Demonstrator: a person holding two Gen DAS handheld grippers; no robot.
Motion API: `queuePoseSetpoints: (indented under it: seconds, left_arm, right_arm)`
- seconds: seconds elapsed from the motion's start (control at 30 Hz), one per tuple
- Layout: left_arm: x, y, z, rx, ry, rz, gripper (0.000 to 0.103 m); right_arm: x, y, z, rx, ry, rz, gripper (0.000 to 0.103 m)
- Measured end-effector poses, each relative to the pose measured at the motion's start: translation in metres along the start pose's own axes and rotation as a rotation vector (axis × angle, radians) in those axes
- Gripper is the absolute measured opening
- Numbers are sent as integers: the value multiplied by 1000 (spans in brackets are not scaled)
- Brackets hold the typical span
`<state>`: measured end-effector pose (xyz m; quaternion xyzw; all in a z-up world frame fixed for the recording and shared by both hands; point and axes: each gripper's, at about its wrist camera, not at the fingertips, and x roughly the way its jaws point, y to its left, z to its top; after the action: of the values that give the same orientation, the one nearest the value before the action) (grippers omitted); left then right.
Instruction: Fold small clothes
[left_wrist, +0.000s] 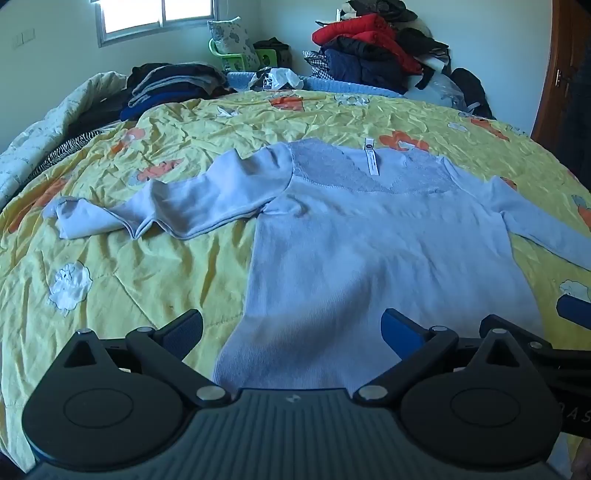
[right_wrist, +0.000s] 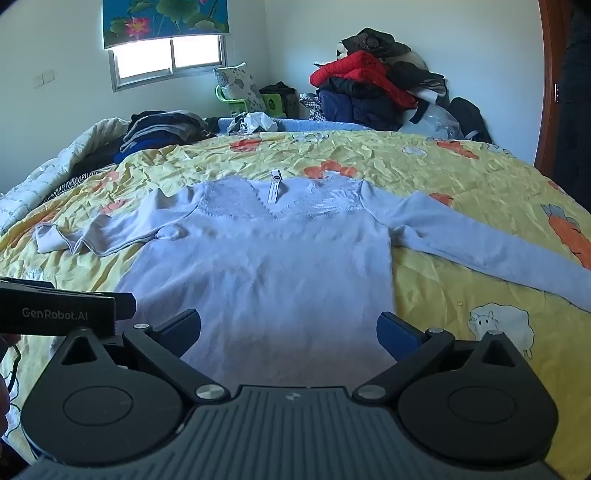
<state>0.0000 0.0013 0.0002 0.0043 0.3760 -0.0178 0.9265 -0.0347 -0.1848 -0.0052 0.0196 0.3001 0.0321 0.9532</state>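
Note:
A pale lilac long-sleeved top (left_wrist: 369, 251) lies flat on the yellow bedspread (left_wrist: 147, 266), neck with white label (left_wrist: 370, 157) at the far end, hem toward me. Its left sleeve (left_wrist: 159, 210) is bent and crumpled; its right sleeve (right_wrist: 491, 247) stretches out straight. My left gripper (left_wrist: 291, 332) is open and empty above the hem, near the top's left edge. My right gripper (right_wrist: 290, 330) is open and empty above the hem, near the top's right edge. The top (right_wrist: 266, 266) also fills the middle of the right wrist view.
Folded dark clothes (left_wrist: 173, 85) are stacked at the bed's far left. A heap of red and dark jackets (left_wrist: 373, 51) stands at the far right by the wall. A patterned quilt (left_wrist: 44, 136) lies along the left edge. A wooden door (left_wrist: 557, 70) is at right.

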Motion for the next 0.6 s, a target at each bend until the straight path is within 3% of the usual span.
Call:
queuePoseSetpoints:
  seconds: [0.6]
  left_arm:
    - [3,-1,-5,7,10,18,103]
  right_arm:
    - [0,-2,-3,-1,9,4,103]
